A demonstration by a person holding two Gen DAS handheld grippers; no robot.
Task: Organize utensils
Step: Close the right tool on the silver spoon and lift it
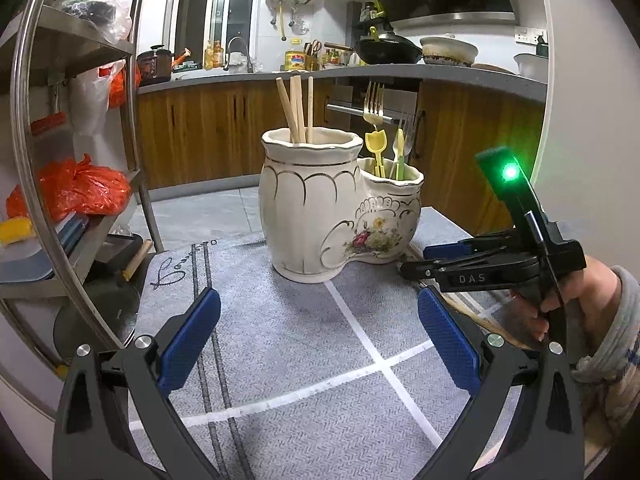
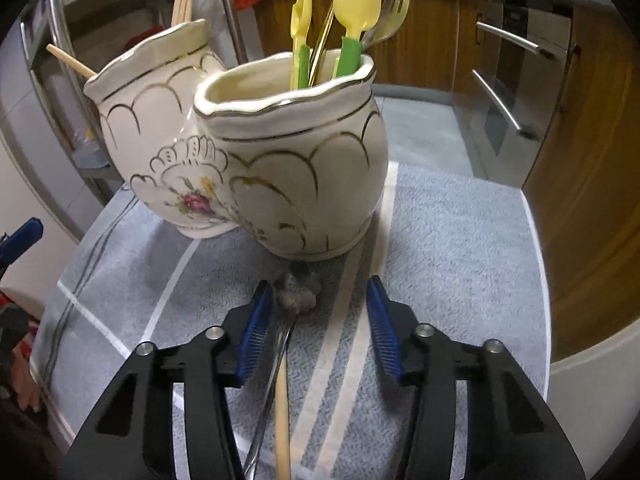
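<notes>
Ahead of the left gripper (image 1: 318, 334), whose jaws are spread wide over bare grey cloth (image 1: 304, 360), the two-pot ceramic holder (image 1: 320, 208) stands upright near the cloth's far edge, with open cloth between them. The right gripper (image 2: 316, 320), jaws parted and clasping nothing, sits just before the holder's smaller pot (image 2: 296, 168). A metal utensil (image 2: 296, 292) and a wooden chopstick (image 2: 282, 420) lie between its fingers, nearer the left one.

Kitchen: wooden cabinets (image 1: 208, 128) under grey countertop (image 1: 320, 76), steel shelf rack (image 1: 80, 44) at left, grey tiled floor (image 1: 192, 208).
</notes>
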